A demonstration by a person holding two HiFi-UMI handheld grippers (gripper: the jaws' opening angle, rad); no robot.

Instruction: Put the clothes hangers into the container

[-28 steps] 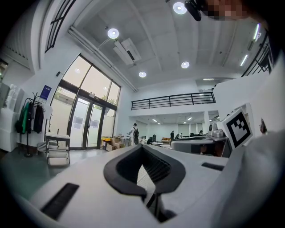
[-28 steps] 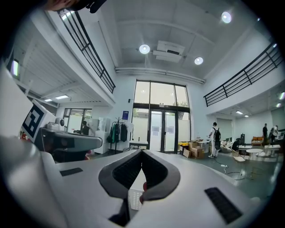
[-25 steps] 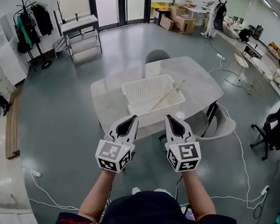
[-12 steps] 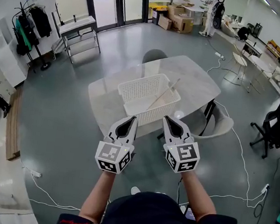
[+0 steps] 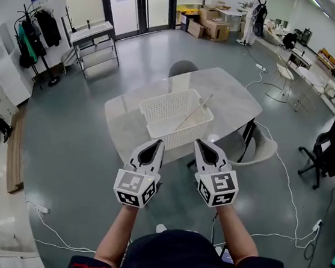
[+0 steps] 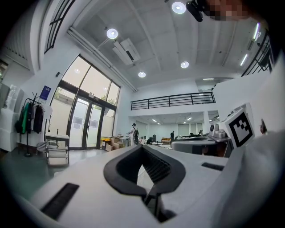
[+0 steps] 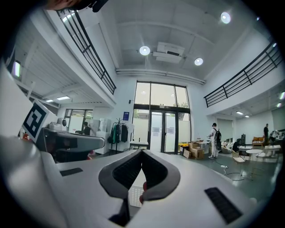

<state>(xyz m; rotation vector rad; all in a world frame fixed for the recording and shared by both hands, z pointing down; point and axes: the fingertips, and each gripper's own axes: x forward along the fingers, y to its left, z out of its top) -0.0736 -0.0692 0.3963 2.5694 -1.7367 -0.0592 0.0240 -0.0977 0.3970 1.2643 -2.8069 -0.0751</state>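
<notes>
Grey hall floor, pale table (image 5: 233, 96) at centre; on it white basket (image 5: 159, 102) with wooden hanger (image 5: 196, 111) slanting inside. Left claw (image 5: 157, 142), right claw (image 5: 202, 143) closed, empty, side by side near table's edge.

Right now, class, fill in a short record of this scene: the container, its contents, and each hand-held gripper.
Surface: pale table
Container: white lattice basket, standing on the table
Contents: one wooden clothes hanger, leaning against the basket's right rim and sticking out above it
Left hand-held gripper: jaws shut, nothing between them, held in the air short of the table
Right hand-held gripper: jaws shut, nothing between them, held beside the left one
Other hangers on the table: none visible
</notes>
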